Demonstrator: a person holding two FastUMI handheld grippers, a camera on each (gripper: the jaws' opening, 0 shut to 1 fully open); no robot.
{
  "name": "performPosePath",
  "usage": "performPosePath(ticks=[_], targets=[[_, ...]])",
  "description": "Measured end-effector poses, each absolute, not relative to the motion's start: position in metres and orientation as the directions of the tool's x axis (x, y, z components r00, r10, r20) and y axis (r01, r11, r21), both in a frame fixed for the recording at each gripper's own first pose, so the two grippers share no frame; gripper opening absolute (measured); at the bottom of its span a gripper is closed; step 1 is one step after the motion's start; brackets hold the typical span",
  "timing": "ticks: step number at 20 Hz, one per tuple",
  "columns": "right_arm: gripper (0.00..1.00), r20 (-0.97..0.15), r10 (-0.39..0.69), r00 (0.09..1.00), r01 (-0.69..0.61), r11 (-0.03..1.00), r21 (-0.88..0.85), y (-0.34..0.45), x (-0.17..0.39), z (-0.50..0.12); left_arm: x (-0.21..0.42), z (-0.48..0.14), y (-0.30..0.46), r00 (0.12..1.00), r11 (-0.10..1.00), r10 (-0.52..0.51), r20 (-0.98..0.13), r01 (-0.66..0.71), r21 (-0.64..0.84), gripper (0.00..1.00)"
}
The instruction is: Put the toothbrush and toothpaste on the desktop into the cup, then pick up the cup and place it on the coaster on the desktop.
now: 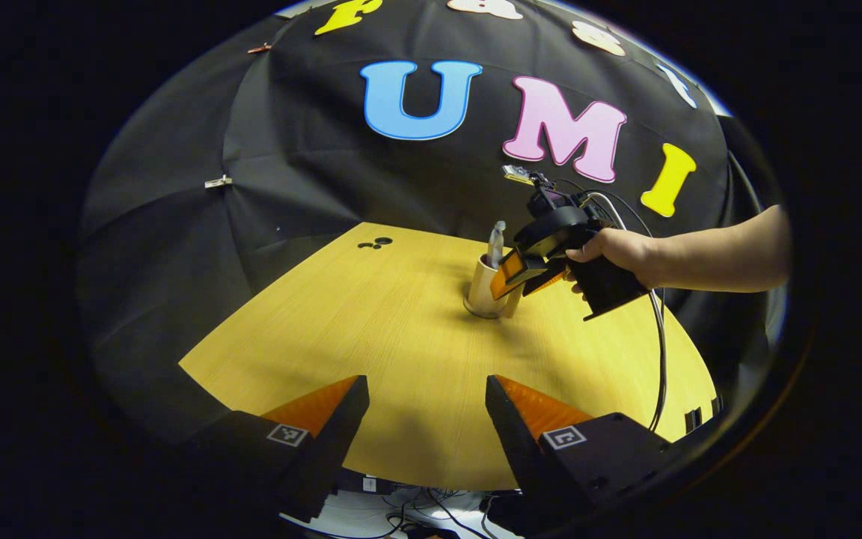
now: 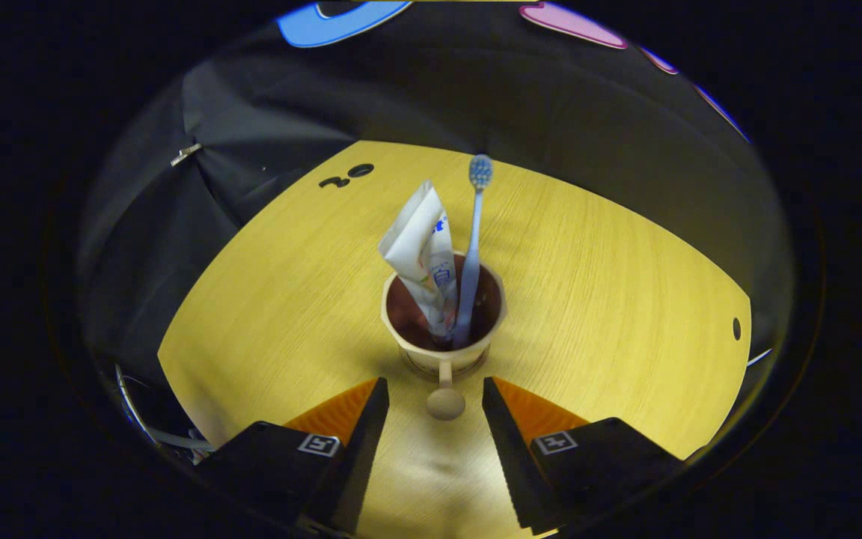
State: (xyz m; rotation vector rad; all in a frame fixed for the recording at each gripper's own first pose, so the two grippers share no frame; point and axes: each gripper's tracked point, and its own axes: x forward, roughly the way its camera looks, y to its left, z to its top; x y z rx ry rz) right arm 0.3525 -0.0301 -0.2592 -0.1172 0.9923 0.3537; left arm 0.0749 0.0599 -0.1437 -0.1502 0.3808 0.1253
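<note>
1. The toothbrush (image 2: 474, 247) and toothpaste (image 2: 422, 251) stand in the cup (image 2: 442, 329) mid-counter (image 2: 610, 299), so loading looks done
2. The right gripper (image 2: 431, 408) straddles the cup's handle (image 2: 445, 397), jaws spread, likely to lift it
3. The left gripper (image 1: 427, 408) hangs back, jaws released, holding nothing

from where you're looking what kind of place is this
Likely a staged recording booth, not a real bathroom: a bare wooden desktop backed by a black cloth wall, a cup holding a toothbrush and toothpaste, and a cabled hand-held gripper.
</note>
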Motion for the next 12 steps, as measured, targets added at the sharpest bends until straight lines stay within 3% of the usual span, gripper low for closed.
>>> performPosePath(ticks=[1, 2, 12], targets=[[0.82, -0.821, 0.248, 0.515, -0.331, 0.941, 0.077, -0.028, 0.352, -0.251, 0.074, -0.139, 0.057, 0.926, 0.984, 0.080, -0.370, -0.133, -0.120, 0.98], [1.00, -0.801, 0.251, 0.543, -0.317, 0.945, 0.082, -0.030, 0.353, -0.244, 0.073, -0.135, 0.054, 0.930, 0.986, 0.066, -0.362, -0.116, -0.118, 0.98], [0.99, -0.457, 0.215, 0.863, -0.180, 0.976, 0.119, -0.074, 0.324, -0.118, 0.073, -0.087, 0.020, 0.960, 0.994, -0.081, -0.268, 0.057, -0.098, 0.98]])
